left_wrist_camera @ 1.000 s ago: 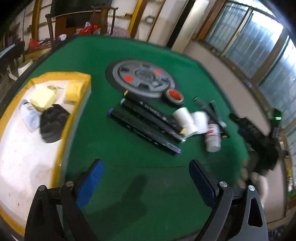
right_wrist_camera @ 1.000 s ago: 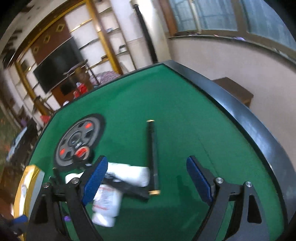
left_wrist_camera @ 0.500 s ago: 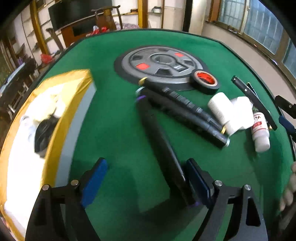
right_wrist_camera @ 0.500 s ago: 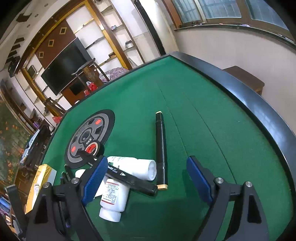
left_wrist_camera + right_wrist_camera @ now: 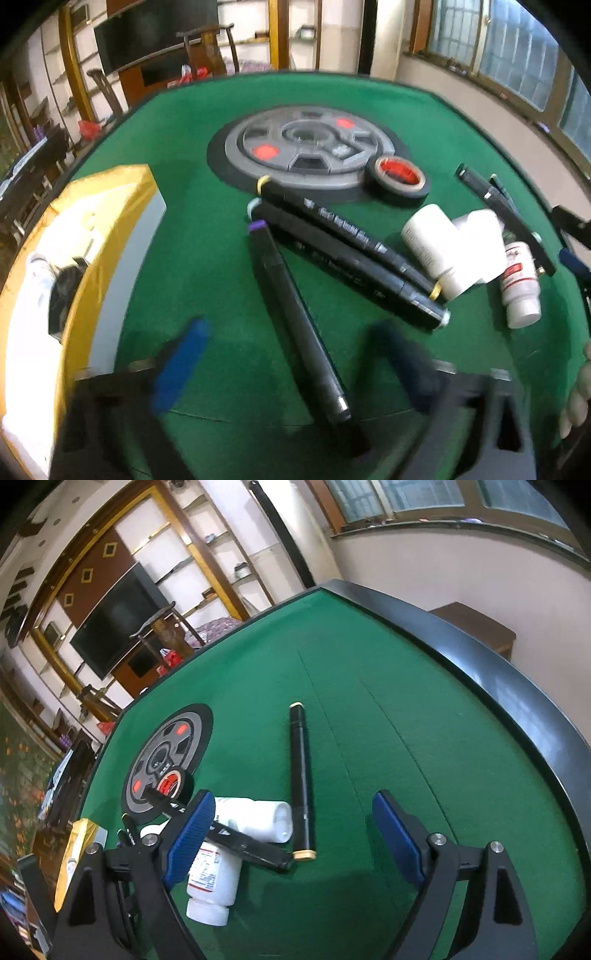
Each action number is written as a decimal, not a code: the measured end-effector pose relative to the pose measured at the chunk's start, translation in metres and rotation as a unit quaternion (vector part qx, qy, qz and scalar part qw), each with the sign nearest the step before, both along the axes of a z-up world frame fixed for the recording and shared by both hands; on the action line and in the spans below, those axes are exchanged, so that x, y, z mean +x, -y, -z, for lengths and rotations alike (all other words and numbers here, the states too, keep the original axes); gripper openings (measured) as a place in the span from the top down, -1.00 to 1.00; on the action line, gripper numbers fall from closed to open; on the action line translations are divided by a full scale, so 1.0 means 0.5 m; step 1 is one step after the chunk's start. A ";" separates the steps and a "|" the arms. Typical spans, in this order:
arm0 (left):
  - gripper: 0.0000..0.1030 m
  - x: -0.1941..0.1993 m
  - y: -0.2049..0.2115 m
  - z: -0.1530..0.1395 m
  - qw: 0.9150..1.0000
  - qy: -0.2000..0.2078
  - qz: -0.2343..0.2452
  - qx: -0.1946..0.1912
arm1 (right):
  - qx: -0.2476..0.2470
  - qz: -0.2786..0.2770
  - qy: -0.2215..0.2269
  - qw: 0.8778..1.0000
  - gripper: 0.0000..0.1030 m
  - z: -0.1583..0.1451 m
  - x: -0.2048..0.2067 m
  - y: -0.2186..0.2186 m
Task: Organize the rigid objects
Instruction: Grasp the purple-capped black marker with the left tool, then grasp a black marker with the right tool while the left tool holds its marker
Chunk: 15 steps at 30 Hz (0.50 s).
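In the left wrist view my left gripper (image 5: 291,365) is open and blurred, its blue pads either side of a black purple-capped marker (image 5: 295,314) lying on the green felt. Two more black markers (image 5: 343,254) lie beside it, next to white bottles (image 5: 447,247), a small labelled bottle (image 5: 519,280) and a black tape roll (image 5: 397,179). A yellow-rimmed tray (image 5: 110,236) holding items sits at the left. In the right wrist view my right gripper (image 5: 291,834) is open above a gold-tipped black marker (image 5: 301,775), white bottles (image 5: 255,818) and another black pen (image 5: 247,845).
A grey wheel-shaped disc (image 5: 303,147) lies at the table's centre, also in the right wrist view (image 5: 166,753). The table's black raised rim (image 5: 498,686) runs along the right. More pens (image 5: 498,206) lie at the far right. Furniture stands behind the table.
My left gripper has moved in low over the purple-capped marker, which now lies between its pads and has turned. My right gripper has shifted slightly closer to the bottles and pens.
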<state>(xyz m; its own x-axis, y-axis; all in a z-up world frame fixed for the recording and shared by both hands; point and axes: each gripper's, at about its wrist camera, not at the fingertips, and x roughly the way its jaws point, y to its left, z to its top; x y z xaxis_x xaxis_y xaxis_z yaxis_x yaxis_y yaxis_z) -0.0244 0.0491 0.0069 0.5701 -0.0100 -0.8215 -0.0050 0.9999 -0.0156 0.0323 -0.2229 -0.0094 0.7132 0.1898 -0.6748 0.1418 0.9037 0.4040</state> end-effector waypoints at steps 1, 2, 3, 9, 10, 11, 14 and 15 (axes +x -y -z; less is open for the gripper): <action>0.57 0.001 -0.001 -0.003 1.000 0.007 0.008 0.000 | 0.000 0.001 -0.003 1.000 -0.67 0.001 0.002 0.001; 0.73 -0.007 -0.009 -0.005 1.000 0.003 0.010 -0.011 | 0.000 0.002 -0.004 1.000 -0.67 0.003 0.003 0.001; 0.72 -0.012 -0.020 -0.007 1.000 0.002 0.009 -0.026 | -0.002 0.003 -0.005 1.000 -0.67 0.004 0.004 0.002; 0.73 -0.068 -0.057 -0.041 0.996 0.025 0.018 -0.086 | -0.007 0.014 -0.018 1.000 -0.67 0.015 0.011 0.009; 0.73 -0.076 -0.059 -0.050 0.995 0.031 0.021 -0.089 | -0.009 0.015 -0.020 1.000 -0.67 0.017 0.012 0.010; 0.73 -0.086 -0.058 -0.061 0.995 0.039 0.026 -0.090 | -0.011 0.016 -0.022 1.000 -0.67 0.019 0.012 0.009; 0.72 -0.113 -0.057 -0.085 0.993 0.057 0.039 -0.092 | -0.018 0.022 -0.027 0.999 -0.67 0.023 0.007 0.010; 0.73 -0.121 -0.058 -0.090 0.993 0.060 0.043 -0.094 | -0.020 0.025 -0.029 0.999 -0.67 0.026 0.007 0.011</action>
